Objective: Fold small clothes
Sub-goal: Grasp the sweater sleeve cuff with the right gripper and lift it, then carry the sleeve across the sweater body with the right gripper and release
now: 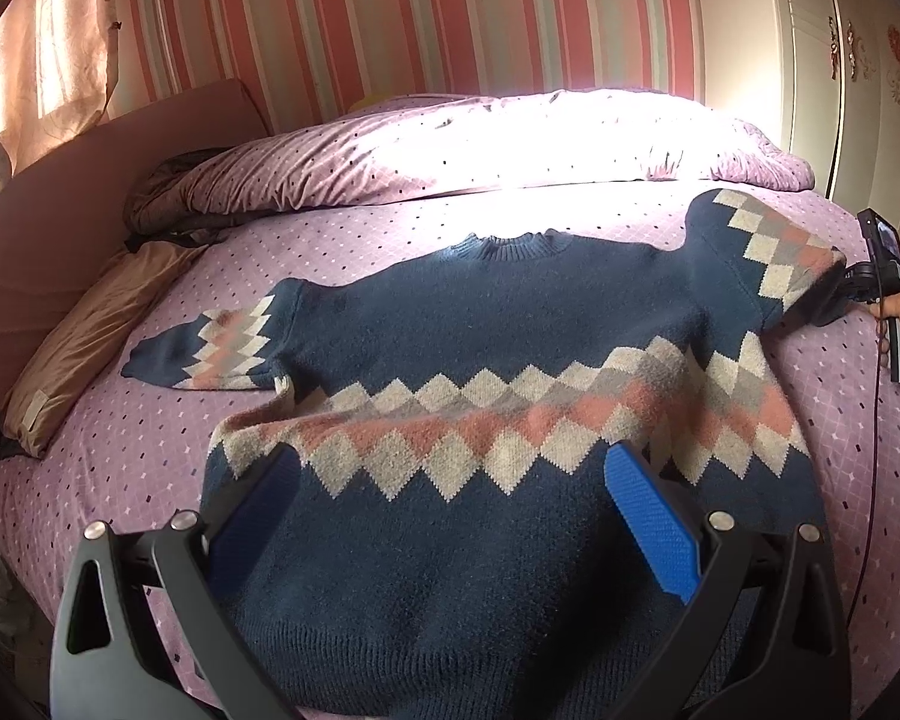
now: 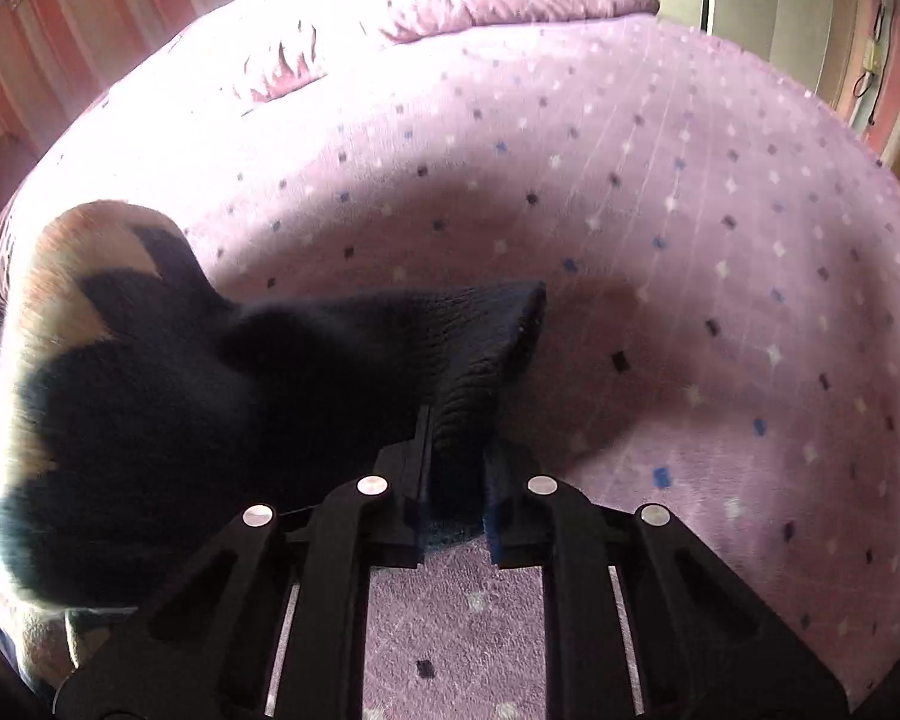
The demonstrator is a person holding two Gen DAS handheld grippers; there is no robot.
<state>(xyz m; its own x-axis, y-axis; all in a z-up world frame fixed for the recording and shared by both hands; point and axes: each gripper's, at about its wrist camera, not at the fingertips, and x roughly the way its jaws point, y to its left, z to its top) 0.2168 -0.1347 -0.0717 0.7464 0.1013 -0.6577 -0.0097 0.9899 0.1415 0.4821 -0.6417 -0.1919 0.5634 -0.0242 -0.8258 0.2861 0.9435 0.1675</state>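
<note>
A navy sweater [image 1: 462,324] with a cream, pink and grey diamond band lies front-up on the purple bed [image 1: 150,456]. My left gripper [image 1: 450,480] is open, its blue pads [image 1: 654,528] spread over the sweater's lower body. The left sleeve [image 1: 210,348] lies flat. My right gripper [image 2: 456,456] is shut on the cuff of the right sleeve [image 2: 474,336] and holds it lifted off the bed. In the left wrist view the right gripper [image 1: 834,294] shows at the far right, at the raised sleeve's end [image 1: 774,252].
A bunched purple duvet [image 1: 510,144] lies along the far side of the bed. A brown pillow [image 1: 84,348] and dark clothing [image 1: 162,204] sit at the left. Striped wall behind, white wardrobe [image 1: 840,60] at right. A cable [image 1: 864,516] hangs from the right gripper.
</note>
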